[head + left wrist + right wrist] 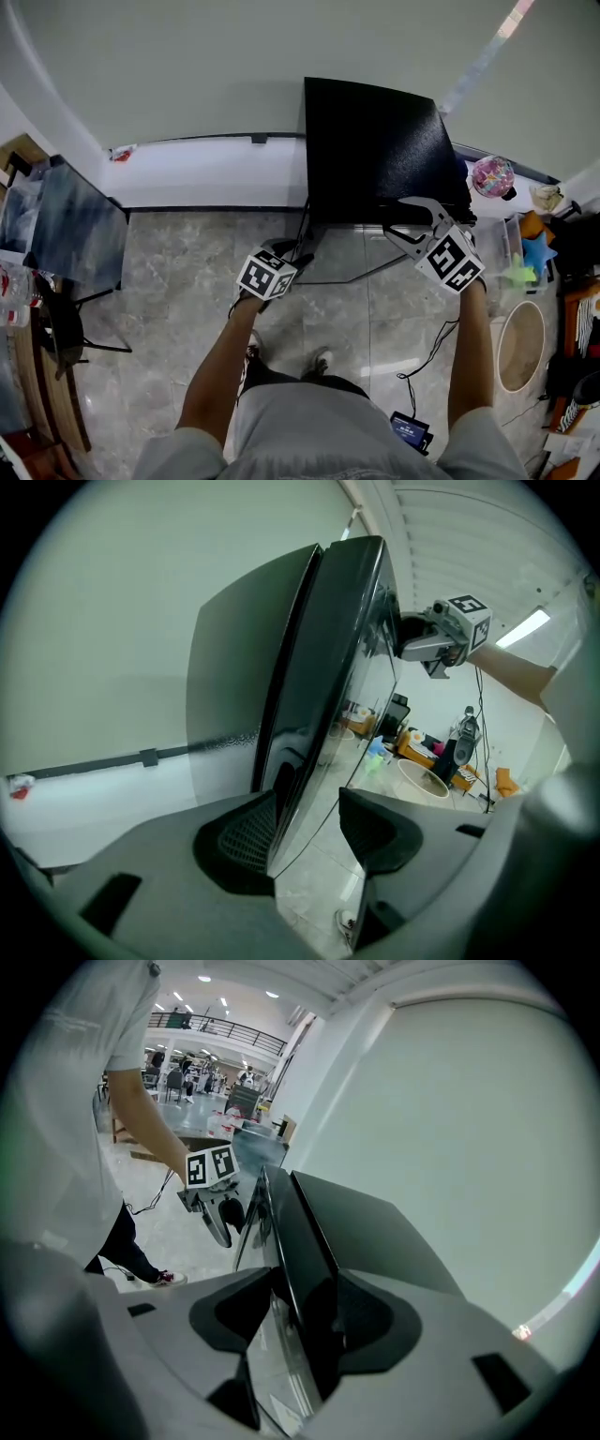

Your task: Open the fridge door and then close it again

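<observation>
My right gripper [300,1312] was clenched across the edge of the door [291,1232], 1 pad on the glossy front and the other behind the edge. My left gripper [309,832] was released: its 2 jaws stood wide, astride the door's opposite edge, with a sliver of gap at the front pad.

From above, the fridge [375,150] sat at my 12 o'clock against the wall [206,173]. The left gripper was at the door's 9 o'clock side and the right at its 3 o'clock corner. The door looked shut or barely cracked, with only a dark seam between it and the cabinet.

I judged this to be step 1, taking hold before the pull. The next move called for finding which edge swings free, keeping hold only there, and drawing it toward 6 o'clock in an arc so the pads would not slide off the slick face.

With the door like that, whatever the fridge held was hidden. At 4 o'clock a round pale tub [517,349] stood on the floor and looked empty. A pink ball [492,176] lay at 2 o'clock, just beside the fridge.
</observation>
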`<action>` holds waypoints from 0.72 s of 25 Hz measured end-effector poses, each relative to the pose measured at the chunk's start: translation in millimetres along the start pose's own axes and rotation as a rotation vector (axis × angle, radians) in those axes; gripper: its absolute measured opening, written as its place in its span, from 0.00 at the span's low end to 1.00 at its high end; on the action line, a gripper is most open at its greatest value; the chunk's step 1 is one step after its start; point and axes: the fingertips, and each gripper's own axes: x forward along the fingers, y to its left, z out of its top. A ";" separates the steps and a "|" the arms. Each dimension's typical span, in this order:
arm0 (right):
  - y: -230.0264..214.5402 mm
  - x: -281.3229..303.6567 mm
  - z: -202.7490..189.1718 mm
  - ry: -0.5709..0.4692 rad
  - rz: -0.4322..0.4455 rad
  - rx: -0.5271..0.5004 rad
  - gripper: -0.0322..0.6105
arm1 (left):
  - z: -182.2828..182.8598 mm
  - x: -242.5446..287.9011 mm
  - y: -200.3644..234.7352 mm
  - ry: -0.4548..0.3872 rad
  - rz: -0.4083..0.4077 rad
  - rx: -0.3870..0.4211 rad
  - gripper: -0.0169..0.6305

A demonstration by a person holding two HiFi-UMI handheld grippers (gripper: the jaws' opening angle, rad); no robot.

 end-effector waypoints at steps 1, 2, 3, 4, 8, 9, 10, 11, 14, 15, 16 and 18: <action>-0.1 -0.1 -0.4 0.001 -0.001 0.001 0.39 | -0.2 2.8 0.0 0.003 -0.006 0.002 0.34; 0.0 -0.2 -0.5 0.001 -0.002 0.001 0.39 | -0.5 4.9 0.2 0.006 -0.011 0.004 0.34; 0.3 -0.2 -0.2 0.001 -0.003 0.001 0.39 | -0.7 6.1 1.1 0.006 -0.011 0.005 0.34; 0.6 0.1 0.1 0.000 -0.004 0.001 0.39 | -0.9 6.3 2.9 0.005 -0.007 0.006 0.32; -0.9 1.2 0.0 0.001 -0.001 0.003 0.39 | 0.1 6.2 7.5 -0.011 -0.008 -0.002 0.26; -1.5 0.8 -0.4 0.003 -0.001 0.005 0.39 | 0.6 6.6 7.0 -0.009 -0.009 0.003 0.26; -1.8 0.4 -0.7 0.003 -0.001 0.006 0.39 | 0.8 6.9 6.6 -0.005 -0.005 0.011 0.26; -1.5 0.1 -0.8 0.004 -0.004 0.006 0.39 | 0.5 7.0 6.5 -0.001 0.000 0.020 0.26; 0.3 0.0 0.1 0.003 -0.016 0.001 0.40 | -1.3 6.5 5.8 0.000 0.010 0.037 0.24; 0.3 0.1 0.3 0.004 -0.018 0.000 0.40 | -1.8 6.9 5.1 -0.002 0.009 0.039 0.22; -0.2 0.3 0.3 0.004 -0.018 0.000 0.40 | -2.0 7.8 4.9 -0.003 0.011 0.041 0.21; -1.5 1.0 0.0 0.005 -0.015 0.003 0.40 | -1.7 10.0 6.1 -0.004 0.021 0.047 0.21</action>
